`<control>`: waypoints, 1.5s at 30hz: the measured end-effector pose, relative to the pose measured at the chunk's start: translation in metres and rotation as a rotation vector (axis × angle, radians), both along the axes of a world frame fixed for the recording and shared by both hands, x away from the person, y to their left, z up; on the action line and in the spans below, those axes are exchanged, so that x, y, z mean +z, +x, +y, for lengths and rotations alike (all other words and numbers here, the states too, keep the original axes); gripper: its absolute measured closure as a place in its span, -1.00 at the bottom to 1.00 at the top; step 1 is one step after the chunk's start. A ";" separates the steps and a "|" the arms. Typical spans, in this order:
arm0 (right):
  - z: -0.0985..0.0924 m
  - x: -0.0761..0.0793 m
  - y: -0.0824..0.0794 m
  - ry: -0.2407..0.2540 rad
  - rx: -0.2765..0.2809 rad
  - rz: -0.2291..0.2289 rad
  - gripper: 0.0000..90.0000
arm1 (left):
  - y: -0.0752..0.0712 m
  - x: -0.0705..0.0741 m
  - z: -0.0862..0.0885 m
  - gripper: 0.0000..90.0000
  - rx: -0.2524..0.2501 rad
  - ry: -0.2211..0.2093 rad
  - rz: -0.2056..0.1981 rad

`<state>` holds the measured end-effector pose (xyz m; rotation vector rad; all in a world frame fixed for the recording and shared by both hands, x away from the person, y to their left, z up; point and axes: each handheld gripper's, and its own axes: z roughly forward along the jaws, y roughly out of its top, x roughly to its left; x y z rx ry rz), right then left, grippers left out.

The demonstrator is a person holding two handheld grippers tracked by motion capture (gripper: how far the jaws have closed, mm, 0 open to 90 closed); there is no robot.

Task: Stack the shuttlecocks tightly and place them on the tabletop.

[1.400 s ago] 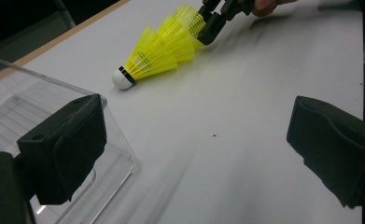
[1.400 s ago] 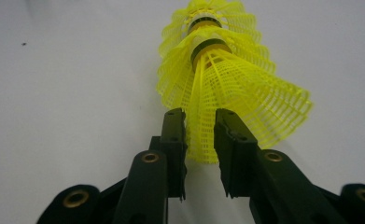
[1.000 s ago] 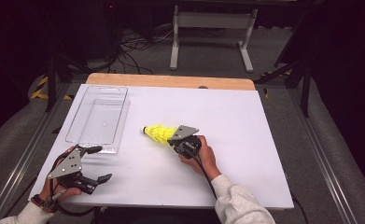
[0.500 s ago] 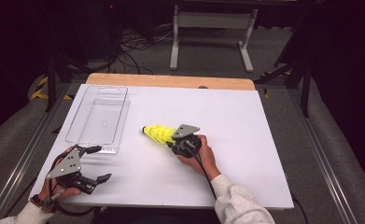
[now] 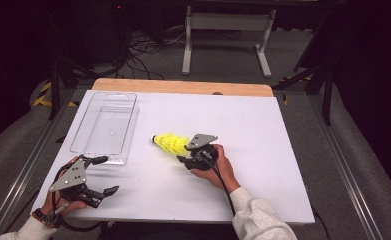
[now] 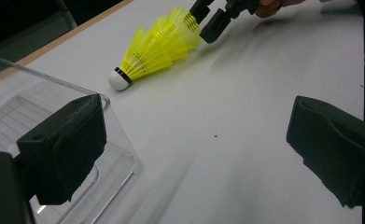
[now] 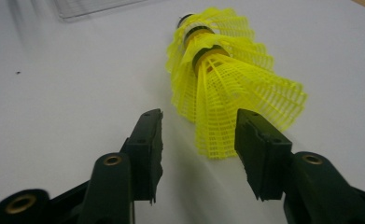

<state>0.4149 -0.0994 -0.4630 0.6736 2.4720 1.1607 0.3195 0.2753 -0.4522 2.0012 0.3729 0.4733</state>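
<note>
No brand, label or legible writing is to be seen on anything in the scene. The largest thing is the white table [image 5: 263,150], edged along its far side by a strip of bare wood [image 5: 183,86]. Beyond it a grey floor with tangled cables [image 5: 143,47] and a metal stand [image 5: 228,37] is seen in the high view.

On the left part of the table a clear plastic tray [image 5: 104,128] is laid flat; its near corner is met in the left gripper view just beside the left-hand jaw.

Near the middle of the table a stack of yellow shuttlecocks [image 5: 170,143] is lying on its side, nested one inside another, white cork end towards the tray and open skirt towards the right gripper [image 5: 187,159]. In the right gripper view the skirt's end is seen between the two jaws, which have just been opening; a gap is left on the left side, and on the right the mesh is close to the pad, so no grip is shown.

The left gripper [image 5: 103,175] is held at the table's near left edge, well apart from the shuttlecocks, its jaws spread wide with nothing between them but bare table.

Between tray and shuttlecocks nothing is standing in the way.
</note>
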 end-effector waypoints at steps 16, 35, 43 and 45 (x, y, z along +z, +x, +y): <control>0.015 -0.005 0.002 -0.023 0.002 0.028 -0.45 | 0.000 0.000 -0.001 -0.87 -0.003 0.006 -0.002; 0.048 -0.009 0.008 0.098 -0.176 0.067 -0.34 | 0.001 -0.001 -0.002 -0.87 -0.003 0.007 0.007; 0.062 -0.014 0.008 0.117 -0.298 0.069 -0.22 | 0.002 -0.002 -0.003 -0.87 -0.003 0.008 0.013; 0.065 -0.015 0.009 0.106 -0.324 0.057 -0.15 | 0.002 -0.002 -0.002 -0.87 -0.002 0.006 0.014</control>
